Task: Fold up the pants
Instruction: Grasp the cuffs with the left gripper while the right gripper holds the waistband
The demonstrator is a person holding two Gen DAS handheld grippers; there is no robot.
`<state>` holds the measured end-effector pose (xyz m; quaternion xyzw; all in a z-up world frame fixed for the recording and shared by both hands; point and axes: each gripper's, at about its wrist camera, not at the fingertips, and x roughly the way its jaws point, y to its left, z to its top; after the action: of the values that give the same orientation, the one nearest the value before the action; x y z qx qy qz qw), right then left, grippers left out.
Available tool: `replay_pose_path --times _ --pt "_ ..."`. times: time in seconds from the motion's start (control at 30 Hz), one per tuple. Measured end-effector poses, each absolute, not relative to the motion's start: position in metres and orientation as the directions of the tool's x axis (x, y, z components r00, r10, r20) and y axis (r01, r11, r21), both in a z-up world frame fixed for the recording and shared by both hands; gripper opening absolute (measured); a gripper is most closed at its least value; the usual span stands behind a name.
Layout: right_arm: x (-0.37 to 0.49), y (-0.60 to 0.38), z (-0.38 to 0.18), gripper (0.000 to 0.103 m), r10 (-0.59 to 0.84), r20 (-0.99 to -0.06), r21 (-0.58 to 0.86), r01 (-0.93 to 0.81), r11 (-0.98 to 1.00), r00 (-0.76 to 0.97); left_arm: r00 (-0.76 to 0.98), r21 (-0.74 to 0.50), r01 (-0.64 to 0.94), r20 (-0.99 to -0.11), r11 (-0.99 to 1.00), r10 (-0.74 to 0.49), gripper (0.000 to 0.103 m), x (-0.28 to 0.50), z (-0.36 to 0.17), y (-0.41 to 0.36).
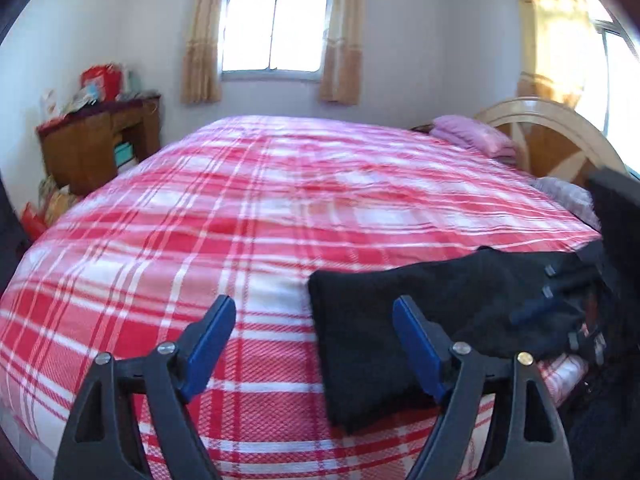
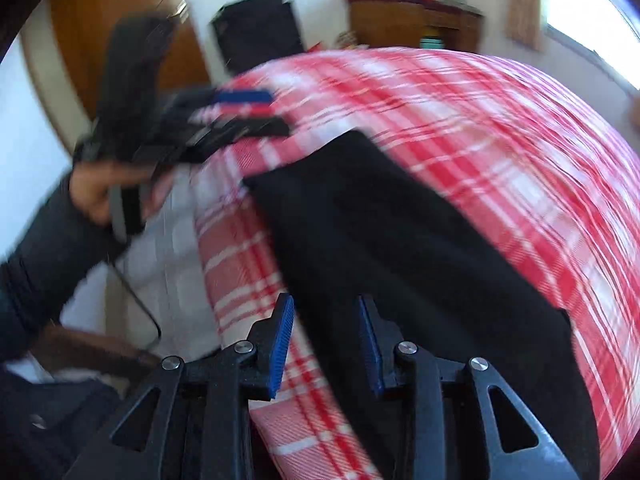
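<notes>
Black pants lie folded in a long strip on the red plaid bed cover, near the bed's front edge. My left gripper stands wide open just above the cover, its right finger over the pants' left end and nothing between the pads. In the right wrist view the pants stretch away from my right gripper, which hangs open over their near edge without pressing on the cloth. A hand in a dark sleeve holds the left gripper beyond the pants' far end. This view is blurred.
The bed fills both views. A pink pillow and a wooden headboard are at the right. A wooden desk with clutter stands by the far wall, under a curtained window. A wooden door is beside the bed.
</notes>
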<state>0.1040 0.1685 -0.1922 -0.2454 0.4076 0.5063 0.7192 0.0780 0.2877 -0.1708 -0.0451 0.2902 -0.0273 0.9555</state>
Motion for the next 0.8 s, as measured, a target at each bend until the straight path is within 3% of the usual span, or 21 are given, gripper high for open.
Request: replay_pose_path --times 0.13,0.23,0.47,0.57,0.73,0.8 --pt "0.088 0.176 -0.22 0.034 0.411 -0.872 -0.11 -0.924 0.366 0.266 0.784 -0.098 0.043 -0.614 0.994 -0.095 0.081 0.085 -0.189 0.28" --pt "0.088 0.169 -0.227 0.034 0.403 -0.875 -0.115 -0.924 0.364 0.268 0.733 -0.195 0.097 -0.649 0.976 -0.202 0.041 0.095 -0.202 0.271" --pt "0.087 0.169 -0.225 0.034 0.406 -0.869 -0.127 -0.921 0.369 0.283 0.729 -0.181 0.04 -0.667 0.983 -0.153 0.039 0.11 -0.2 0.268" --pt "0.086 0.169 -0.224 0.034 0.411 -0.867 -0.12 -0.918 0.377 0.282 0.731 -0.143 0.033 -0.672 0.989 -0.122 0.021 0.112 -0.198 0.264" --pt "0.085 0.167 -0.224 0.034 0.423 -0.865 -0.105 -0.921 0.375 0.271 0.738 -0.112 0.041 -0.666 0.993 -0.106 0.021 0.114 -0.192 0.263" --pt "0.086 0.167 -0.226 0.034 0.417 -0.866 -0.107 -0.918 0.381 0.274 0.733 -0.13 0.054 -0.668 0.99 -0.128 0.011 0.118 -0.193 0.264"
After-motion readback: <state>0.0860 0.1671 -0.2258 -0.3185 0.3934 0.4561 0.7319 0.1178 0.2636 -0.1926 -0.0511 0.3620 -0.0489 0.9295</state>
